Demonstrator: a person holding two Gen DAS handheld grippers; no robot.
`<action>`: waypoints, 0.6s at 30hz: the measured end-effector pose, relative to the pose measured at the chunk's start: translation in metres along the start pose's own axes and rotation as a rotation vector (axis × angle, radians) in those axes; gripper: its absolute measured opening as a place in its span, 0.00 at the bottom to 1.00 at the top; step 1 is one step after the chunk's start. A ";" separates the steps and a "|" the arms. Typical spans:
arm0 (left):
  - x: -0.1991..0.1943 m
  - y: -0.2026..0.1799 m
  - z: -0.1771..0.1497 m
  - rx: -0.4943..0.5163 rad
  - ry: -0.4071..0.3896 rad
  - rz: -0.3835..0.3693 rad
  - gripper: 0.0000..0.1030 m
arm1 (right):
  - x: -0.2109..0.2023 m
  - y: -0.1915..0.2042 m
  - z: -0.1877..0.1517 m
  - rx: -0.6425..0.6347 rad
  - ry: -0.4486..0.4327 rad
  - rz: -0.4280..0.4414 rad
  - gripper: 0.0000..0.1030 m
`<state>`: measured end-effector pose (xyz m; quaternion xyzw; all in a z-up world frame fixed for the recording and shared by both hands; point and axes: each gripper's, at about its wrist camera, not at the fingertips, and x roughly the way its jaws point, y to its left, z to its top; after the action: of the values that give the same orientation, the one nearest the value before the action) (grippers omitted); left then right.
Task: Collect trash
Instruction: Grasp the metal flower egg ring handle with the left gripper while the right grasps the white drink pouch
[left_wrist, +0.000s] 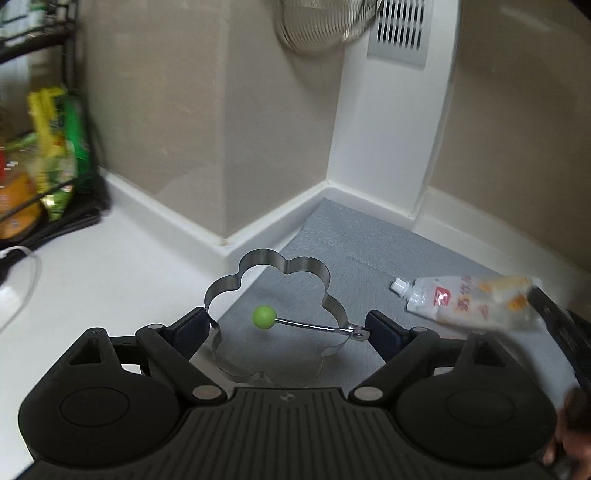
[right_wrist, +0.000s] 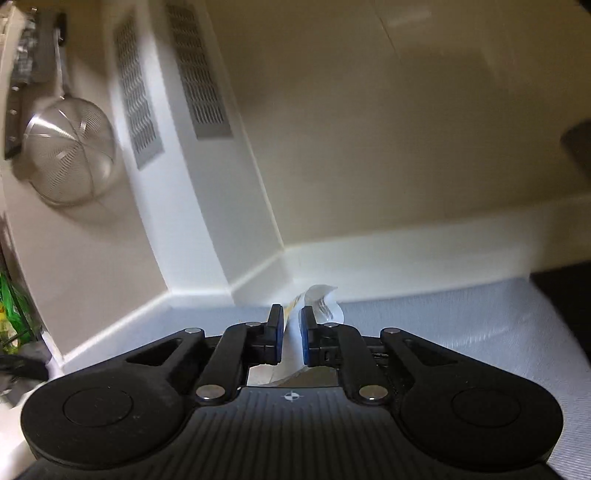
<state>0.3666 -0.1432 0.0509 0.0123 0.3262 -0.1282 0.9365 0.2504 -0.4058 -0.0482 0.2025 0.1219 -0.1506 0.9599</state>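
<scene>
Pinching spouted pouch (right_wrist: 291, 343), right claw (right_wrist: 291, 325)

Your shiny metal flower-shaped ring (left_wrist: 273, 314) lies partly on a matt, textured grey mat (left_wrist: 354, 243); near the ring, a glossy plastic pouch (left_wrist: 465, 302).

The left hand-held gripper (left_wrist: 286, 326) sits low in its own wrist view, its body filling the frame from 8 o'clock round to 4 o'clock. Its two fingers splay wide toward 12 o'clock, the left fingertip (left_wrist: 195, 325) and the right one well apart, each touching an outer side of a flower-shaped steel ring (left_wrist: 273, 295) that lies between them.

The right hand-held gripper (right_wrist: 291, 332) points toward 12 o'clock in its own view, with its blue pads (right_wrist: 277, 336) drawn close together, pinching a white pouch (right_wrist: 325, 301) that juts past the tips. At 5 o'clock in the left wrist view a blurred bit of hand (left_wrist: 570, 435) shows.
</scene>
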 end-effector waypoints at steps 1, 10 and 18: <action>-0.022 0.004 -0.008 0.007 -0.010 -0.003 0.91 | -0.004 0.003 0.002 -0.002 -0.004 -0.002 0.09; -0.117 0.039 -0.047 0.046 -0.052 -0.038 0.91 | -0.066 0.016 0.001 0.035 0.323 -0.070 0.12; -0.148 0.051 -0.074 0.035 -0.062 -0.047 0.91 | -0.091 0.055 0.019 -0.309 0.228 -0.013 0.97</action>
<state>0.2228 -0.0512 0.0798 0.0172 0.2948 -0.1562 0.9425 0.1882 -0.3443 0.0150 0.0674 0.2529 -0.1125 0.9586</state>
